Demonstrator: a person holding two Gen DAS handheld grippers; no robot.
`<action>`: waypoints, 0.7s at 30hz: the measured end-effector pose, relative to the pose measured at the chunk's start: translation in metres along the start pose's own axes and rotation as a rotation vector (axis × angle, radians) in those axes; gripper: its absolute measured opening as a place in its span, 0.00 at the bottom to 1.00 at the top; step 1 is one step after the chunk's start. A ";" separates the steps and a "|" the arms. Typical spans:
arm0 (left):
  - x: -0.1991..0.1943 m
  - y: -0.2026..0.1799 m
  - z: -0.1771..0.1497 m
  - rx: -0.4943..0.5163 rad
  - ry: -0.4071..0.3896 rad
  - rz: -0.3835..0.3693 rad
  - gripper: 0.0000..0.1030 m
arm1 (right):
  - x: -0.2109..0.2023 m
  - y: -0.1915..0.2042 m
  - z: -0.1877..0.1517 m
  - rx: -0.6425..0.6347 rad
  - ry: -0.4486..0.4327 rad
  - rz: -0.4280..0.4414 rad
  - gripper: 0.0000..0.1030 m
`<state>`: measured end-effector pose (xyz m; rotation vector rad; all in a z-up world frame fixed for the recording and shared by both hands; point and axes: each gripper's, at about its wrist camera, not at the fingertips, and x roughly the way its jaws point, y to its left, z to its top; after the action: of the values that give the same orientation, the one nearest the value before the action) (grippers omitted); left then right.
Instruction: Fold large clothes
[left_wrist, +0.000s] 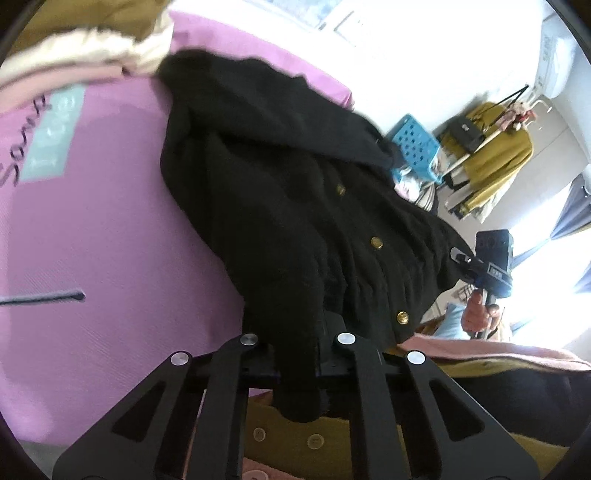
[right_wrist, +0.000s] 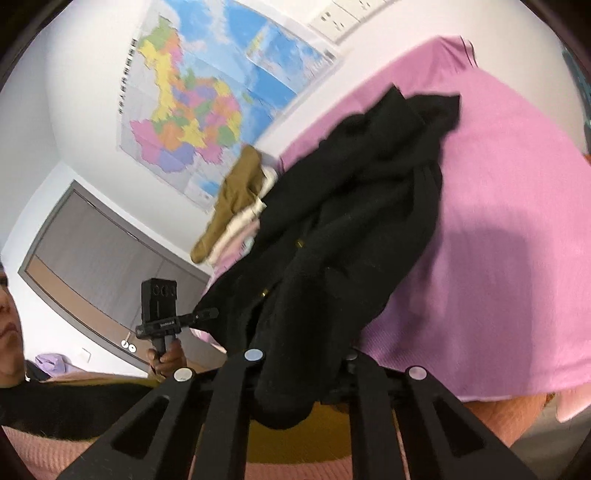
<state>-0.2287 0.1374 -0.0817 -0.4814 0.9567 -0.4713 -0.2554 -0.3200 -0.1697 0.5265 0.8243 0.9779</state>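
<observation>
In the left wrist view, a pile of folded clothes (left_wrist: 92, 59), cream and tan, sits at the far left corner of the pink bed cover (left_wrist: 110, 221), which bears a pale printed label. A black cardigan (left_wrist: 295, 192) with gold buttons stretches from the middle of the cover down to the left gripper (left_wrist: 295, 369), whose jaws are clamped on a fold of its hem; a tuft of the black knit pokes out behind the fingers. Further right stands a blue plastic stool (left_wrist: 415, 146), then a rack draped in mustard cloth (left_wrist: 498, 155). At the right edge the right gripper (left_wrist: 461, 258) pinches the cardigan's other corner, with the person's hand (left_wrist: 480, 314) on its handle

In the right wrist view, the left gripper (right_wrist: 207, 315) shows low on the left, nipping the garment's edge, a hand (right_wrist: 166, 360) below it. A wall map (right_wrist: 207, 103) hangs above. The folded clothes (right_wrist: 236, 206) lie just beside the black cardigan (right_wrist: 369, 206), which runs down the middle into the right gripper (right_wrist: 295, 373), shut on a bunch of it. The pink cover (right_wrist: 498, 240) fills the right
</observation>
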 end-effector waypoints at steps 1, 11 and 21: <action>-0.006 -0.002 0.004 0.004 -0.017 0.000 0.10 | -0.002 0.003 0.003 -0.003 -0.013 0.000 0.09; -0.031 -0.010 0.032 0.028 -0.074 0.006 0.10 | -0.012 0.014 0.037 -0.001 -0.108 0.030 0.09; -0.042 -0.013 0.064 0.041 -0.075 0.016 0.10 | -0.013 0.023 0.077 0.006 -0.159 0.029 0.08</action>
<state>-0.1971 0.1622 -0.0154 -0.4513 0.8767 -0.4549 -0.2096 -0.3231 -0.1026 0.6146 0.6785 0.9473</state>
